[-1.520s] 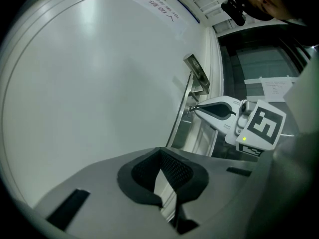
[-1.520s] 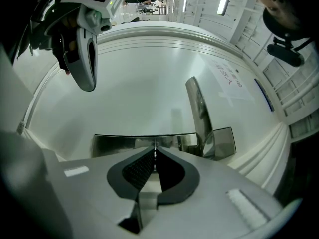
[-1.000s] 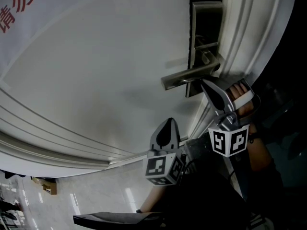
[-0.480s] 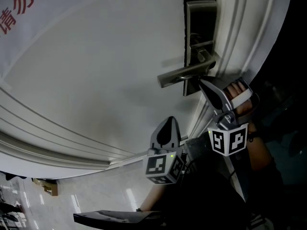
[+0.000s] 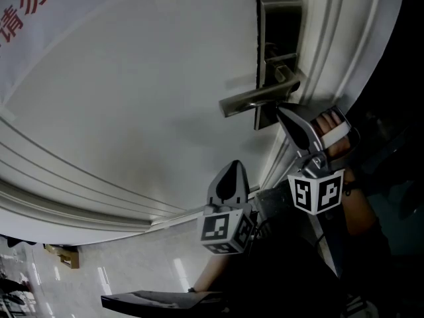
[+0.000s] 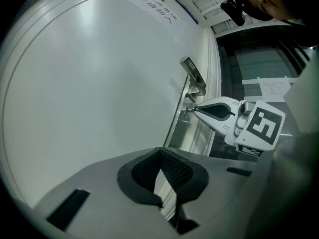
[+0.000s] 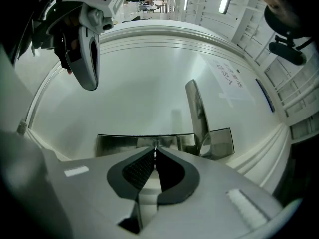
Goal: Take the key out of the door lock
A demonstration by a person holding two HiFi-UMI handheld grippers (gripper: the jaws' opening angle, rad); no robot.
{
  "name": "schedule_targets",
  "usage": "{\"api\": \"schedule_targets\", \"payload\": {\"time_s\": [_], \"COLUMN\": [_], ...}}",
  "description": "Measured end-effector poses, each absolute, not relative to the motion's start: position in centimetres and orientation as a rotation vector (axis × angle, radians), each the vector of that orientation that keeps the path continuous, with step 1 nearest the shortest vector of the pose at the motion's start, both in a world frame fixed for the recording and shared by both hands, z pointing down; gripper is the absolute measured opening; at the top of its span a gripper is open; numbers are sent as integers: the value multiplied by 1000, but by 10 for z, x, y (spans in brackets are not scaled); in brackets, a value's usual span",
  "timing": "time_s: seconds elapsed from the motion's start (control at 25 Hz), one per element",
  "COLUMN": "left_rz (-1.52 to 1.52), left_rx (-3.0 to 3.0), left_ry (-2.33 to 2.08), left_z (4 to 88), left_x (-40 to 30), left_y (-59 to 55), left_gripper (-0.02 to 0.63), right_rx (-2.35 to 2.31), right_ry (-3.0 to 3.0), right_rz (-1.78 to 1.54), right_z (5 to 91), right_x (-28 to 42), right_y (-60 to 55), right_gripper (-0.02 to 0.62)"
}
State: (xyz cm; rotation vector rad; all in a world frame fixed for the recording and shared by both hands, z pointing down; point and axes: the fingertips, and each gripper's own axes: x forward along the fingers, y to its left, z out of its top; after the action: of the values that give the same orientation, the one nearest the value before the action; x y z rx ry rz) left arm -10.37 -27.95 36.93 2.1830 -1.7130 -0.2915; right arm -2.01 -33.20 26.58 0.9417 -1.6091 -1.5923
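Pinching the key with the right tool: jaws pressed almost together, with only that thin metal sliver parting them at the very tips. Sitting in the lock plate, at about 6 o'clock from the handle in the head view, and judging by the tool tips lying right against the plate, not yet drawn out. Hanging at 7 o'clock of the right tool, well apart from the lock and just off the door: the left tool, jaws closed on each other, carrying nothing, touching nothing.

Doing the pull well, probably:
- Drawing straight back along the key's own line, away from the plate.
- Holding the tool level, without twisting and without prying toward 12 or 6 o'clock, so avoiding a tilted, binding blade.
- Checking first for the key's release position, too small to tell here.
- Squeezing firmly against slipping, with only the jaw tips biting on so little metal.
- Minding the handle just above, at 12 o'clock, while backing off.
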Motion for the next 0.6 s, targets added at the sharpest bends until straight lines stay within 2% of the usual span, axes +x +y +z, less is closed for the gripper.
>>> {"api": "schedule_targets", "payload": {"time_s": [0.6], "left_rz": [-268], "left_rx": [2217], "left_ry": [-1682], "left_z": [375], "left_x": [-98], "left_y": [-282], "left_gripper": [0], "right_rx": [949], "right_ry": [-1603], "right_rz": [-1590], "right_z": [266], "right_x": [-20], "right_y": [-331], "right_gripper": [11]}}
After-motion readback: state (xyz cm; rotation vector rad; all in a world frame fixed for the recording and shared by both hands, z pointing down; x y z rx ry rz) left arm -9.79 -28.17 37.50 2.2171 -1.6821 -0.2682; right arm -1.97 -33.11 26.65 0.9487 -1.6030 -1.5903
